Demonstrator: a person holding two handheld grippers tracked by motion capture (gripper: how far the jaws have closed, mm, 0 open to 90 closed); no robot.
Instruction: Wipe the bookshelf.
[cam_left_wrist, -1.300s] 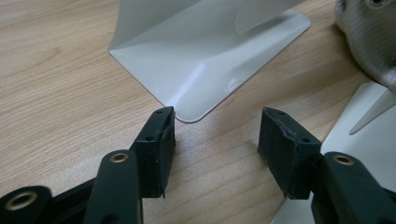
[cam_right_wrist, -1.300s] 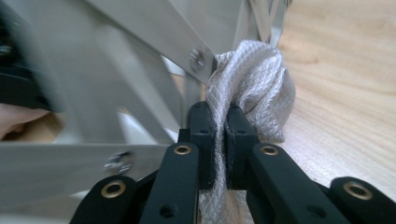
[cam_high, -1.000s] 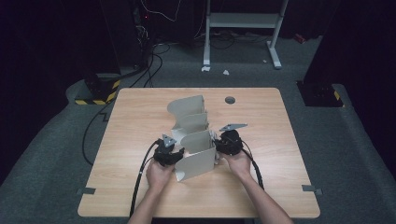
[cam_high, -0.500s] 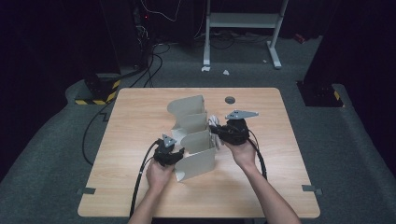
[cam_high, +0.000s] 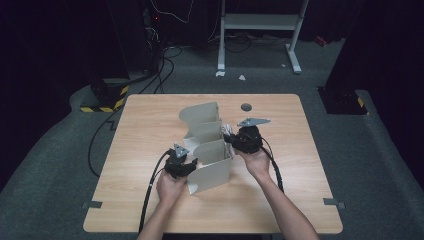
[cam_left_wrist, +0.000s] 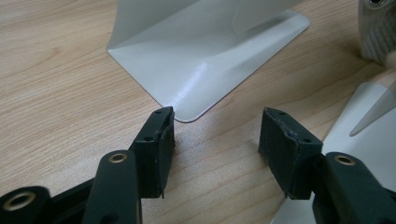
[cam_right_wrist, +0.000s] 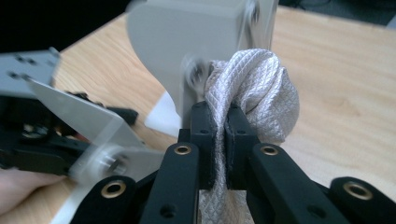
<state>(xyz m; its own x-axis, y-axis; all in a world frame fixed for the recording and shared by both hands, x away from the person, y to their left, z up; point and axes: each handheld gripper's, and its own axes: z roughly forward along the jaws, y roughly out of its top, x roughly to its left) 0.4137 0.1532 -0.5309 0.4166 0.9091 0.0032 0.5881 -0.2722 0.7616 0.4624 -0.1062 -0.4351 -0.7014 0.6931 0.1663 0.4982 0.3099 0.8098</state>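
Resting low on the light wooden table (cam_high: 150, 130), the left claw (cam_left_wrist: 215, 135) stands spread, empty, beside the stiff, smooth pale grey tiered metal rack (cam_high: 207, 150); the right claw (cam_right_wrist: 219, 135) pinches a soft, light, woven white cloth (cam_right_wrist: 257, 88) against the rack's right side, likely best gripped at a bunched fold.

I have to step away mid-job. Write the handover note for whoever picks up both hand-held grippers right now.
Right hand-held gripper: shut on the white woven cloth, held up beside the grey divider rack, near its middle slot.
Left hand-held gripper: open, holding nothing, low over the table at the corner of the rack's base plate.
Done: cloth gripped and raised off the table.
Left: probably seat the cloth in a rack slot, steady the rack with the left if it shifts, then release.
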